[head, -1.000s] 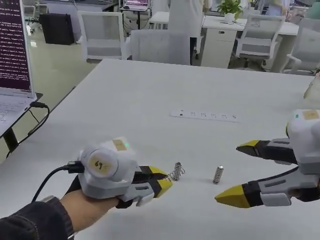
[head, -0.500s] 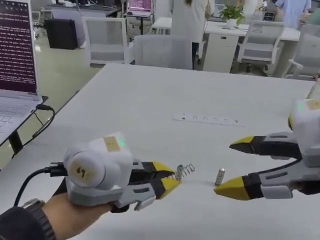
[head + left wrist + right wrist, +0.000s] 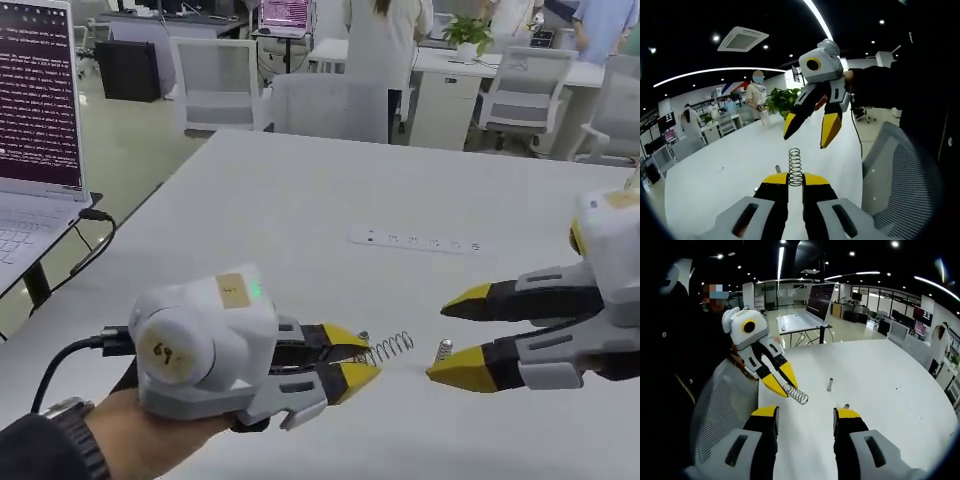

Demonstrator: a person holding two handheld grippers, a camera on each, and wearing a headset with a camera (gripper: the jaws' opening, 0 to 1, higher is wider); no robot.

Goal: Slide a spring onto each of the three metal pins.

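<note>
Left hand-held gripper (image 3: 368, 357) pinches a coiled wire spring (image 3: 390, 347) between yellow tips.

L gripper (image 3: 368, 358) – white rounded housing (image 3: 215, 335), round sticker (image 3: 172, 352) reading "69", green LED (image 3: 256, 291) glowing, black cable (image 3: 70, 355) trailing toward 9 o'clock; grey-black jaws carrying yellow tips (image 3: 355, 378). R gripper (image 3: 440, 342) is looking alike. Person's wearing a dark sleeve (image 3: 35, 450) w/ wrist strap (image 3: 75, 418) – 7 o'clock.

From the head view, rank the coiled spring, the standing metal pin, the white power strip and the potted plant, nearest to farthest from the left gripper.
1. Coiled metal spring, held at the left gripper's yellow tips.
2. Short metal pin, upright on the white table, to the spring's right.
3. Flat white power strip, farther back on the table.
4. Green potted plant, far behind the table.
</note>
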